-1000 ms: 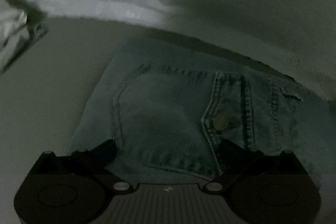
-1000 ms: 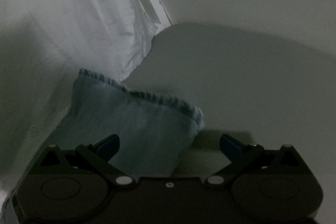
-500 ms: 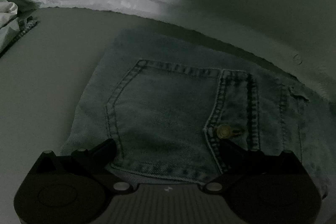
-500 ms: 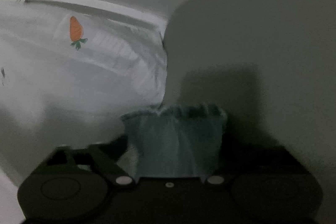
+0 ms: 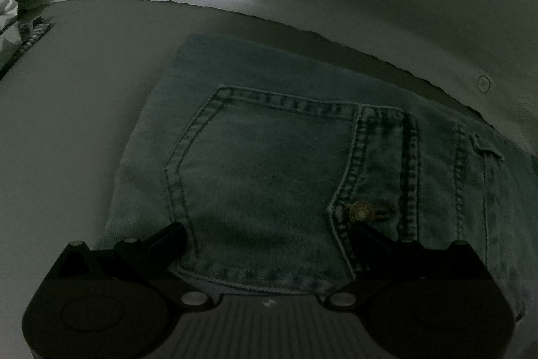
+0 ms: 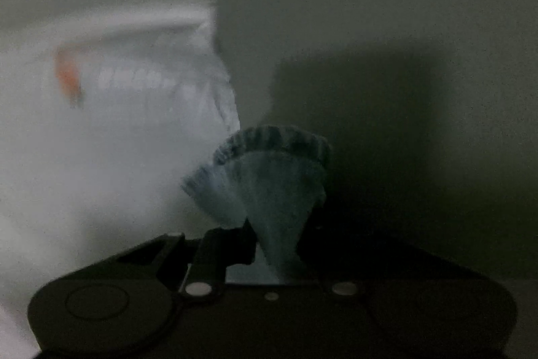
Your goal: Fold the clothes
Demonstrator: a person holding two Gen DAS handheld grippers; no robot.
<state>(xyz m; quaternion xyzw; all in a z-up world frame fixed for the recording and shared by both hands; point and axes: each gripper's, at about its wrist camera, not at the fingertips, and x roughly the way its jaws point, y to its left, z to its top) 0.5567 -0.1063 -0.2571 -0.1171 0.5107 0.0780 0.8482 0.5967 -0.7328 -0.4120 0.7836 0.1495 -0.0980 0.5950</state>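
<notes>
Your right gripper (image 6: 275,244) is clamped on the jeans' (image 5: 269,177) frayed hem; your left gripper (image 5: 267,234) hovers spread above the pocket, jeans flat on the bench (image 5: 67,123). Denim's heavy, stiff: grip seams.

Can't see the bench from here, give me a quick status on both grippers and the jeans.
Left gripper open over jeans. Right gripper shut on frayed hem. White cloth alongside.

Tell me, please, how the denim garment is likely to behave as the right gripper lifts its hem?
The denim garment will probably drape rather than stay stiff: its hem already bunches where the right gripper pinches it. Thick seams and a metal button suggest it is fairly heavy, so it may drag.
</notes>
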